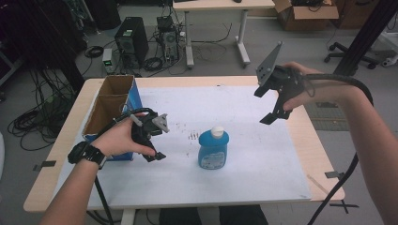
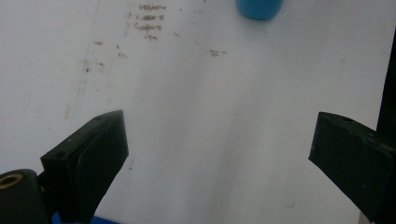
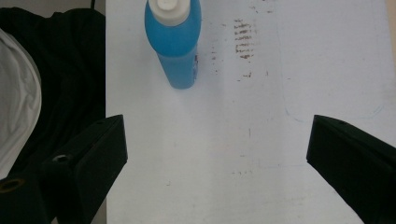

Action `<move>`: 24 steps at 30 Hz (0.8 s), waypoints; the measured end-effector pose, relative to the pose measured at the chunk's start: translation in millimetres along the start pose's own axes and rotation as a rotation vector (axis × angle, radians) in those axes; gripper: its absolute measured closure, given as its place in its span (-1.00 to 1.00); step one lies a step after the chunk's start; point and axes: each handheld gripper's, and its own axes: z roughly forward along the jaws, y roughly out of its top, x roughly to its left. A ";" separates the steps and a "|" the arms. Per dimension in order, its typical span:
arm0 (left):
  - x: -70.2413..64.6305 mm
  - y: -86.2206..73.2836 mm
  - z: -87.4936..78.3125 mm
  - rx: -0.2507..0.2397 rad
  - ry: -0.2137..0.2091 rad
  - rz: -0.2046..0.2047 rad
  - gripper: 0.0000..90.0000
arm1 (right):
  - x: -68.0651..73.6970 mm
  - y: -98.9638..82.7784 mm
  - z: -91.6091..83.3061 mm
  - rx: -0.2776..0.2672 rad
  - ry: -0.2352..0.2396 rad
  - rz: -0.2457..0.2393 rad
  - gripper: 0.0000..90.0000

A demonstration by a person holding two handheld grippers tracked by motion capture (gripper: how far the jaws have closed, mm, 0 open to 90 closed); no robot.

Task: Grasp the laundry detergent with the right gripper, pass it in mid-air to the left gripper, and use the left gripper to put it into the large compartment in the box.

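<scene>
Approach step, before any grasp. The blue bottle (image 1: 213,150) stands upright on the white table (image 1: 263,154), between the two claws and touching neither. The left claw (image 1: 152,140) sits low just to the bottle's left, jaws wide and empty, with a cardboard box (image 1: 110,105) behind it. The right claw (image 1: 272,101) hangs raised, up and to the bottle's right, jaws likewise wide and empty. The next move probably calls for lowering one claw until its jaws straddle the bottle's body, then closing.
</scene>
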 end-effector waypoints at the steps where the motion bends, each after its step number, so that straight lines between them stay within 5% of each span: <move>1: 0.0 0.2 -0.3 0.000 0.003 0.002 -0.89 | 0.1 0.1 -0.8 -0.005 -0.002 -0.001 -0.89; 12: -2.0 4.1 -3.6 -0.002 0.011 0.008 -0.89 | 2.0 -5.1 -8.7 -0.072 -0.028 0.011 -0.90; 24: -6.7 7.7 -5.8 -0.019 0.021 0.005 -0.89 | 1.4 -25.2 3.3 -0.225 -0.028 -0.001 -0.93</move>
